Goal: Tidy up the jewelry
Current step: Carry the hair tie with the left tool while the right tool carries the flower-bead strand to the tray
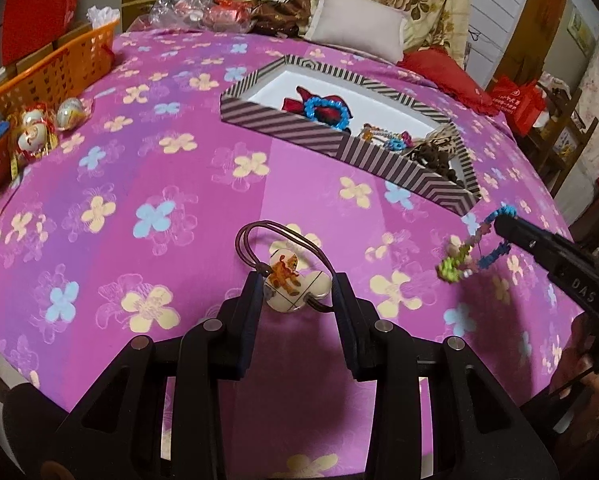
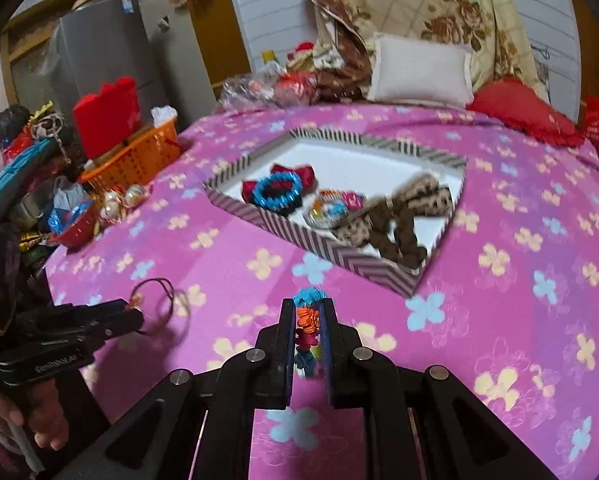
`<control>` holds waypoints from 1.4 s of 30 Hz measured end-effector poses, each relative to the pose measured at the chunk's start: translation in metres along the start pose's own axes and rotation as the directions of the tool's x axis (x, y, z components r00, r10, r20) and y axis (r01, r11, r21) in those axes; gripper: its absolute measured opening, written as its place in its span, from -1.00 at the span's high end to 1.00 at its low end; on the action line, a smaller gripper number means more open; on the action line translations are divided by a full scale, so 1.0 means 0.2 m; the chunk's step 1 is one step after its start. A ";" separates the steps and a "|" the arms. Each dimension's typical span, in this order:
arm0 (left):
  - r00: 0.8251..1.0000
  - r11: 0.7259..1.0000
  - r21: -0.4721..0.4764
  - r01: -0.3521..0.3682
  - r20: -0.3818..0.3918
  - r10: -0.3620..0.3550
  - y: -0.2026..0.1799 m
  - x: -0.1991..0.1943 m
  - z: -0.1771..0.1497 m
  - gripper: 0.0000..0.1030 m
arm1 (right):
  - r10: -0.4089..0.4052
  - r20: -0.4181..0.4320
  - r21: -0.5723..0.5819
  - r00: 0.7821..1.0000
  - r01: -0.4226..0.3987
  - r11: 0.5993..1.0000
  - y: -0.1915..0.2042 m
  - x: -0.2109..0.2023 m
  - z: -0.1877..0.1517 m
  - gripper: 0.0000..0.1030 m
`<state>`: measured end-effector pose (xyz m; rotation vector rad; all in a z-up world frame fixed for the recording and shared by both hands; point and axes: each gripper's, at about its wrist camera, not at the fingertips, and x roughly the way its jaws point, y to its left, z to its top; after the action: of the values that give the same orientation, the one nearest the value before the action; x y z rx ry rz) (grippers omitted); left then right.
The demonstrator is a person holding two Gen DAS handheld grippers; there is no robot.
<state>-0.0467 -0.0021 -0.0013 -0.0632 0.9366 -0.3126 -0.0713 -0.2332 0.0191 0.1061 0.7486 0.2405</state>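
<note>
My left gripper (image 1: 297, 286) is shut on a white clover-shaped charm with an orange tiger picture (image 1: 288, 286); its dark brown elastic loop (image 1: 255, 232) arches forward above the pink bedspread. It also shows in the right wrist view (image 2: 133, 314). My right gripper (image 2: 308, 312) is shut on a multicoloured beaded bracelet (image 2: 308, 322), which hangs blurred in the left wrist view (image 1: 473, 246). A striped hexagonal box (image 1: 287, 130) (image 2: 299, 236) lies ahead. It holds a blue bracelet (image 2: 279, 192), a red bow, small colourful pieces and leopard-print scrunchies (image 2: 395, 220).
An orange basket (image 1: 55, 72) (image 2: 139, 156) and a red bowl (image 2: 73, 232) stand at the bed's left edge with wrapped sweets (image 1: 35, 132). A white cushion (image 2: 421, 70), a red pillow (image 2: 523, 112) and a floral quilt lie at the back.
</note>
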 end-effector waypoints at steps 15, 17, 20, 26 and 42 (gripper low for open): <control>0.998 0.997 0.066 -0.031 0.059 0.027 -0.10 -0.11 0.12 0.33 | 0.011 0.055 -0.045 0.998 -0.008 0.999 0.07 -0.12 0.11 0.79; 0.997 0.996 0.076 -0.036 0.064 0.031 -0.12 -0.11 0.14 0.33 | 0.009 0.056 -0.048 0.998 -0.006 0.999 0.07 -0.13 0.12 0.79; 0.997 0.995 0.089 -0.039 0.072 0.032 -0.14 -0.11 0.16 0.33 | 0.005 0.057 -0.050 0.998 -0.002 0.999 0.07 -0.13 0.13 0.79; 0.996 0.993 0.104 -0.049 0.077 0.041 -0.18 -0.10 0.19 0.33 | 0.004 0.047 -0.050 0.999 -0.002 0.999 0.06 -0.13 0.13 0.79; 0.994 0.989 0.129 -0.066 0.094 0.054 -0.23 -0.05 0.37 0.33 | -0.005 0.021 -0.044 1.000 0.005 0.999 0.00 -0.05 0.24 0.79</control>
<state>-0.0037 -0.0492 0.0597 0.0717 0.8249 -0.3126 -0.0452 -0.2361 0.0601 0.0644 0.7222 0.2508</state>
